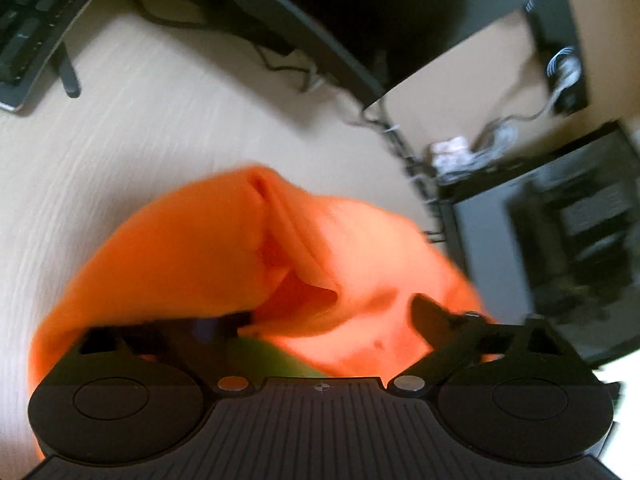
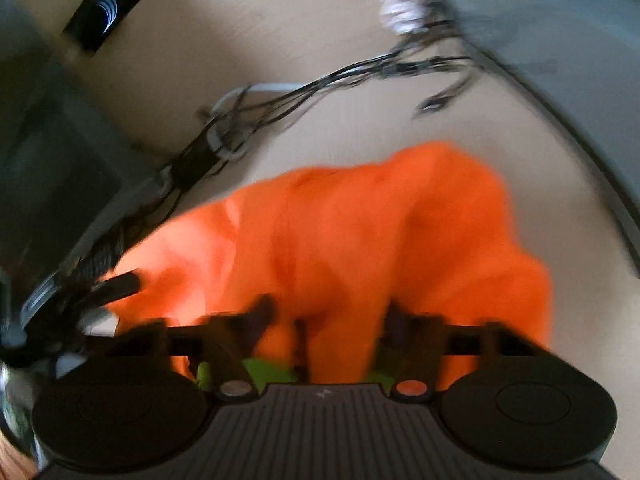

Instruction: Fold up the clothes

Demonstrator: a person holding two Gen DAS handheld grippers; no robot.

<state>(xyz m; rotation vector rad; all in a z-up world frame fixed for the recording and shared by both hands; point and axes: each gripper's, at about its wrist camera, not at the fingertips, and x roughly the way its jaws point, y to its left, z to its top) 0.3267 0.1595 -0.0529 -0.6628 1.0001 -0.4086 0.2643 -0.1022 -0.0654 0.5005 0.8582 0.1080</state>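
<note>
An orange garment (image 1: 192, 248) lies bunched on the pale wooden table (image 1: 120, 140). In the left wrist view its folds fill the space between the fingers of my left gripper (image 1: 332, 310) and drape over the left finger; the jaws stand partly closed on the bunch. The right wrist view is blurred. There the same garment (image 2: 400, 216) runs down between the fingers of my right gripper (image 2: 328, 312), which are close together with cloth pinched between them. A black fingertip (image 2: 120, 284) of the other gripper pokes against the cloth's left end.
A black keyboard (image 1: 28, 20) sits at the far left of the table. A dark monitor base (image 1: 320, 40) and a tangle of cables (image 2: 280, 100) run along the table's back edge. Beyond the edge stand dark shelves (image 1: 580, 240).
</note>
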